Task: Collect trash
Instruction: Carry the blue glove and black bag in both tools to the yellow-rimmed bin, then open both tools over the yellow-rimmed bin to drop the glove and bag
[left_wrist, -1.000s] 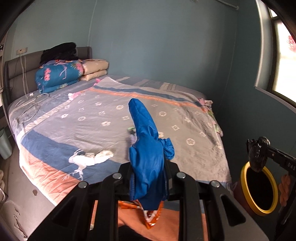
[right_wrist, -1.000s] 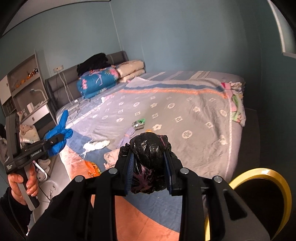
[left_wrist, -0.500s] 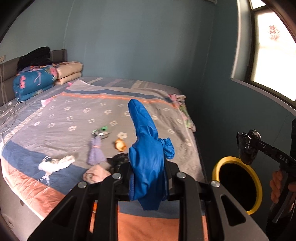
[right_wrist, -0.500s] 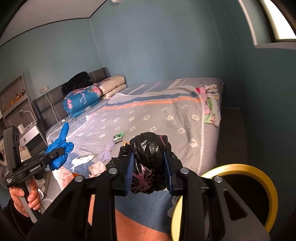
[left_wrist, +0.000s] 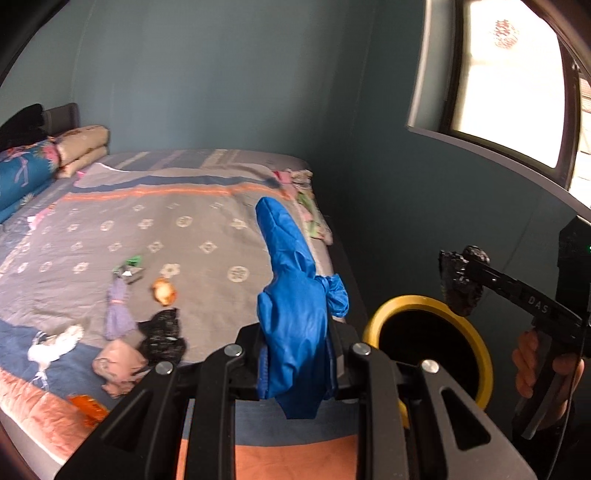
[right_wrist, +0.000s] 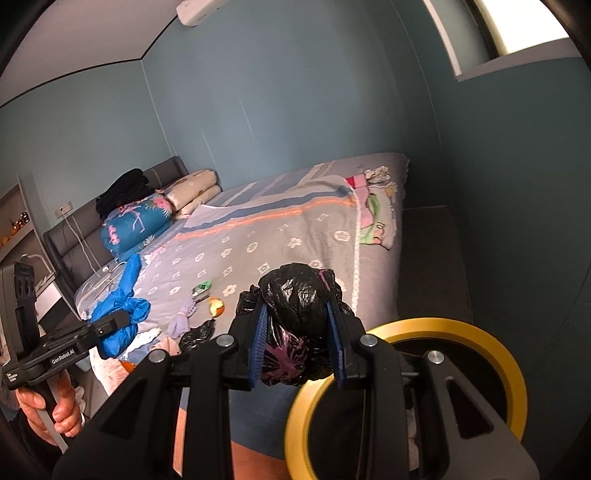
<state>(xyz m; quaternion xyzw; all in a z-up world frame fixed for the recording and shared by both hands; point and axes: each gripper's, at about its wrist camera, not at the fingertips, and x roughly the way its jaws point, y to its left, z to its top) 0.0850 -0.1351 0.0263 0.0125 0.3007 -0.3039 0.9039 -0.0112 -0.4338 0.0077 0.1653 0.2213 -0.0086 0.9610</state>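
On the bed (left_wrist: 207, 206), ahead and to the left of the left gripper (left_wrist: 297, 363), loose trash waits: a white crumpled tissue (left_wrist: 55, 347), a pinkish wad (left_wrist: 118, 369), an orange wrapper (left_wrist: 86, 406) at the bed's near edge, a lilac scrap (left_wrist: 118, 310), a crumpled black bag (left_wrist: 164, 336), a green-and-silver packet (left_wrist: 129, 267) and a piece of orange peel (left_wrist: 164, 291). None of it is touched.

The left gripper is nearly closed and pinches a knotted blue plastic bag (left_wrist: 295, 317), which stands up between the jaws with its tail hanging below them. Just right of it and lower sits the yellow-rimmed bin (left_wrist: 480, 354), its dark mouth open.

The right gripper (right_wrist: 297, 347) is closed partway on a balled black trash bag (right_wrist: 295, 295); its blue pads (right_wrist: 258, 339) press into both sides. The bin rim (right_wrist: 436, 326) lies directly below and right of that gripper, so the black bag hangs at the edge of the opening, not yet over its centre.

The step in hand looks like dropping both bundles into the bin. To do it well, I would bring the right gripper further over the middle of the mouth before letting the jaws part, since the bag is light and could catch the rim. The left gripper should swing right, wait until the other clears, tip its nose down so the blue bag slides free, and release low. Both bags are soft and may cling to the pads, so open fully.
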